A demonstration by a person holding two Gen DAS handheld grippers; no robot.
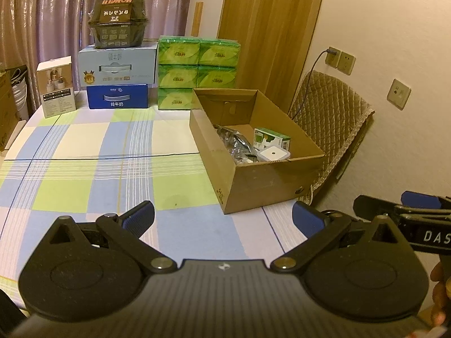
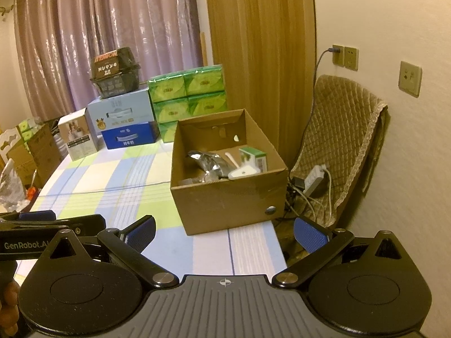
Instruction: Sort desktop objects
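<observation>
A: Where do the two grippers stand relative to the cardboard box (image 1: 270, 180)?

B: Both hover above the checked tablecloth (image 1: 84, 152) on the near side of the box, apart from it. The left gripper (image 1: 222, 219) has its blue-padded fingers (image 1: 139, 217) spread wide with nothing between them. The right gripper (image 2: 225, 232) is the same: fingers (image 2: 308, 236) wide apart, empty, its right finger out past the table edge.

A: And what sits in the box?

B: A crumpled silver foil bag (image 2: 210, 163) on the side away from the wall, a small green-and-white carton (image 2: 253, 156) beside it toward the wall, and a flat white square device (image 2: 243, 171) leaning at the near wall of the box, in front of the carton.

A: Anything beyond the box?

B: Just behind it, a stack of green tissue packs (image 1: 197, 70). Further from the box along the curtain stand a dark blue milk carton (image 1: 117, 97) with a pale blue carton (image 1: 118, 66) on top, a black noodle bowl (image 1: 118, 24) upside down on that, and a small white product box (image 1: 57, 86).

A: On the wall side?

B: A chair with a quilted brown cover (image 2: 341, 140), a white power strip (image 2: 315, 180) lying on its seat.
</observation>
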